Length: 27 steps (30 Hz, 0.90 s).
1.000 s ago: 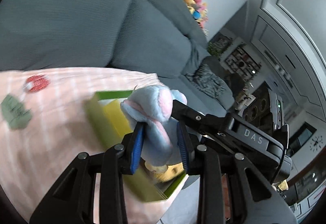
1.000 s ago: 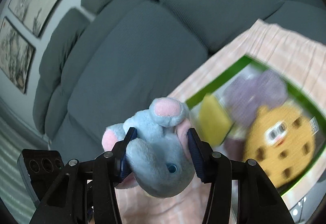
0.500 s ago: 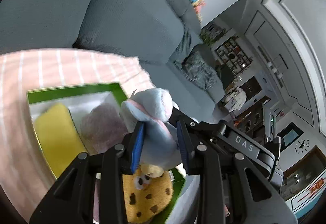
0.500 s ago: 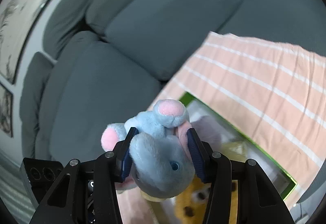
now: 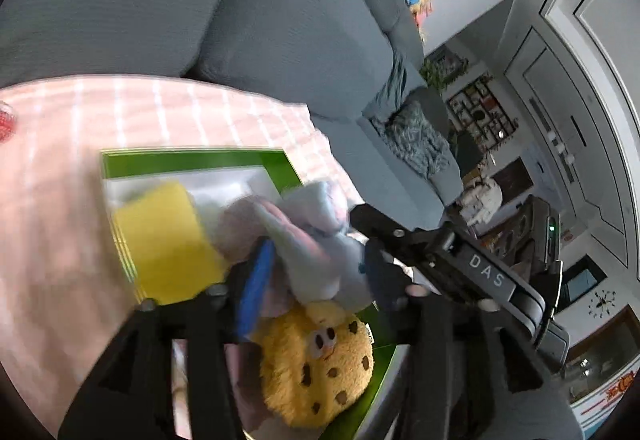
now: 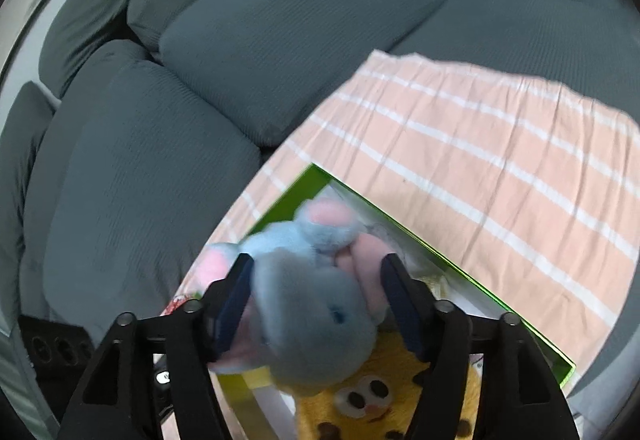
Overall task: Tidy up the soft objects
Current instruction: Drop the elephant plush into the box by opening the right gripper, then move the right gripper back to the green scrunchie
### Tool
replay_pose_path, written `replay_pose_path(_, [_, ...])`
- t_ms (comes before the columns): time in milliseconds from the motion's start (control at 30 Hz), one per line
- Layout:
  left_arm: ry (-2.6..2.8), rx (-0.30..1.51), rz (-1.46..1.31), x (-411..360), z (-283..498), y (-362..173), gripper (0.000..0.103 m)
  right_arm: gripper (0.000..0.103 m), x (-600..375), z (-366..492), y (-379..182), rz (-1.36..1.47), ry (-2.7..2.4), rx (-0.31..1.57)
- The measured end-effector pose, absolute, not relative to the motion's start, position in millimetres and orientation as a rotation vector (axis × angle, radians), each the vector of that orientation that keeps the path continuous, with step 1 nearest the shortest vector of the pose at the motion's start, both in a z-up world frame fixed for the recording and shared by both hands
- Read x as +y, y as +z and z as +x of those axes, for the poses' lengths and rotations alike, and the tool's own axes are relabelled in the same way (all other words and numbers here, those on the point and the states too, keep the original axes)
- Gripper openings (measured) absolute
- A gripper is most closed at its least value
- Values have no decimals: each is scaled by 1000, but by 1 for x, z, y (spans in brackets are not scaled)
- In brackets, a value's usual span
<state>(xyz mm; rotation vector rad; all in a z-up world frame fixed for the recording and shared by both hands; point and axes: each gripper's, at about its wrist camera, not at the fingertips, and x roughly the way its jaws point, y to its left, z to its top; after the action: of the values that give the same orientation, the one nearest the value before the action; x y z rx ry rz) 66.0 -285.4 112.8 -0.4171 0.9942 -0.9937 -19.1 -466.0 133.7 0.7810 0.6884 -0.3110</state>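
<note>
Blue-and-pink plush mouse [image 6: 316,304], green box [image 5: 192,159], pink white-striped cloth [image 6: 480,143].

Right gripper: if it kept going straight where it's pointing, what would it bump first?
Probably the blue plush mouse, sitting between the opening fingers of the right gripper. Beyond it lies the yellow cookie plush in the green box.

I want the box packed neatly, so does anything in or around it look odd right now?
Only the blue plush mouse: it hangs between both grippers above the green box, over the cookie plush, as the jaws of both are opening. The yellow sponge lies flat inside. Nothing looks spilled or damaged.
</note>
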Motion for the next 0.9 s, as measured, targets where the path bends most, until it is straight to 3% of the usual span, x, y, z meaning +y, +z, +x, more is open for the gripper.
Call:
replay_pose_path(33, [-987, 982, -422, -278, 65, 116, 68, 70, -461, -19, 140, 758, -311, 683])
replay_pose_path(133, [-940, 914, -427, -241, 63, 131, 72, 84, -439, -19, 163, 675, -305, 666])
replay_pose_path(267, [-767, 855, -395, -176, 62, 142, 80, 85, -404, -12, 184, 607, -268, 645])
replay_pose_path(467, [-433, 816, -232, -80, 44, 115, 81, 86, -331, 25, 186, 517, -134, 703])
replay_pose_path(733, [-216, 952, -307, 3, 37, 46, 80, 86, -220, 105, 124, 476, 151, 874])
replay_pose_path(900, [-128, 968, -314, 13, 41, 48, 81, 86, -174, 146, 73, 393, 159, 996])
